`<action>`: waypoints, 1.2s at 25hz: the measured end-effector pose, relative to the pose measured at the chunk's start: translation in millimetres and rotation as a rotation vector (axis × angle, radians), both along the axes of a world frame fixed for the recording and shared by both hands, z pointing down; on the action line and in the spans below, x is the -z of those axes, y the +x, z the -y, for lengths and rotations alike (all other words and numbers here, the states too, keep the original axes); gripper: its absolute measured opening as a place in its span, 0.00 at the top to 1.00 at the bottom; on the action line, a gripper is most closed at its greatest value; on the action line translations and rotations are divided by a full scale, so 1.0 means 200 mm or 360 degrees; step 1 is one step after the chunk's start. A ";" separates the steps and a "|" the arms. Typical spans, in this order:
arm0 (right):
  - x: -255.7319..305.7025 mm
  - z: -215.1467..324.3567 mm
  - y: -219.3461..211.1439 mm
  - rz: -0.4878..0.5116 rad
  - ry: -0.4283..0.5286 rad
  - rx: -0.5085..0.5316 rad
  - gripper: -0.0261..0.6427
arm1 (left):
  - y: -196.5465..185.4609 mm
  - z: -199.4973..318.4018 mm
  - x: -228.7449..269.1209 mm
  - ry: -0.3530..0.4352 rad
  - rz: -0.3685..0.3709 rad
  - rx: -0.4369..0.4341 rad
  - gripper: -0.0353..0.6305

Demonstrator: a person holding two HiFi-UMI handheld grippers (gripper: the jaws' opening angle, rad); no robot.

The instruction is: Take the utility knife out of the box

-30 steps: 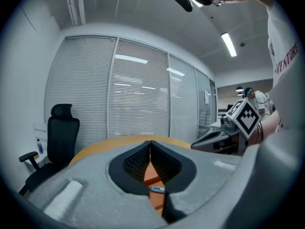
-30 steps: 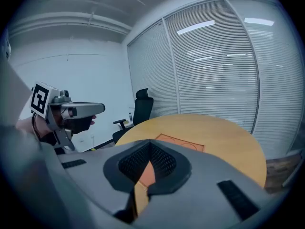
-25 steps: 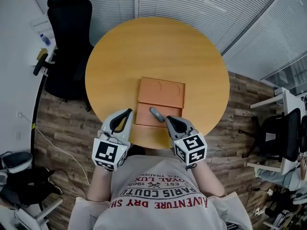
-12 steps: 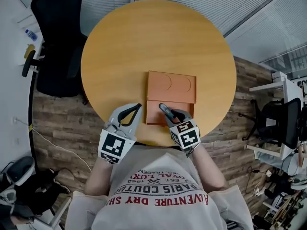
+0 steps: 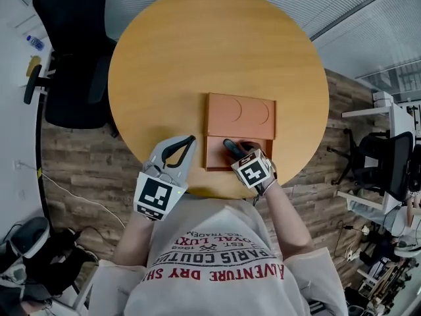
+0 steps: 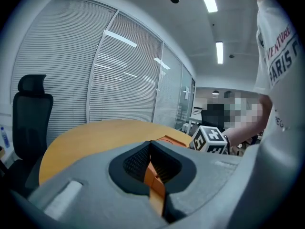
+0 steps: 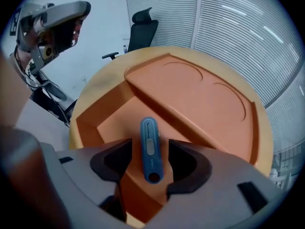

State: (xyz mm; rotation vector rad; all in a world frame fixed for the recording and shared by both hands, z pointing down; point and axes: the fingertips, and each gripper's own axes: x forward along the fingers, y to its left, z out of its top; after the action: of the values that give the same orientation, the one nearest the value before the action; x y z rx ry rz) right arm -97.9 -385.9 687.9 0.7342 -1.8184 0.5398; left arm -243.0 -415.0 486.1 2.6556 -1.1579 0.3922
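Note:
An open orange box [image 5: 218, 158] lies near the front edge of the round wooden table [image 5: 197, 51], its lid [image 5: 240, 115] folded back flat behind it. A blue utility knife [image 5: 230, 146] lies in the box tray [image 7: 112, 123]. My right gripper [image 5: 241, 155] points steeply down into the tray. Its jaws are opening, and the knife [image 7: 149, 147] lies between them with the pads apart from it. My left gripper [image 5: 189, 139] is shut and hovers just left of the box. In the left gripper view its closed tips [image 6: 151, 146] aim across the box towards the right gripper's marker cube [image 6: 209, 140].
A black office chair [image 5: 72, 64] stands at the table's far left, another chair [image 5: 385, 170] and a desk at the right. The person's torso [image 5: 210, 262] is close against the table's front edge. Window blinds run behind the table.
The right gripper has dropped and tipped down into the box, and its jaws have spread around the knife. The left gripper has moved forward and lower, towards the box's left side.

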 end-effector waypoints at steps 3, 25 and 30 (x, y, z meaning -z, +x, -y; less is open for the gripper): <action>-0.05 0.01 0.02 -0.0037 -0.0042 -0.0029 0.63 | -0.01 0.00 -0.02 -0.0014 0.0006 -0.0006 0.93; 0.00 -0.07 0.01 0.0089 -0.0003 -0.0062 0.77 | -0.02 -0.04 0.06 0.0039 -0.0014 0.0030 0.93; 0.21 -0.07 -0.06 0.0304 0.0128 -0.0059 0.77 | -0.03 -0.07 0.08 0.0055 0.0026 0.0061 0.93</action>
State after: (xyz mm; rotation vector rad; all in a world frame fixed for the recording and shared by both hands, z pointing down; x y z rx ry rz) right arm -110.2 -370.9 645.4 0.7941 -2.0164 0.5800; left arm -248.8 -400.4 469.5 2.6602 -1.2293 0.3909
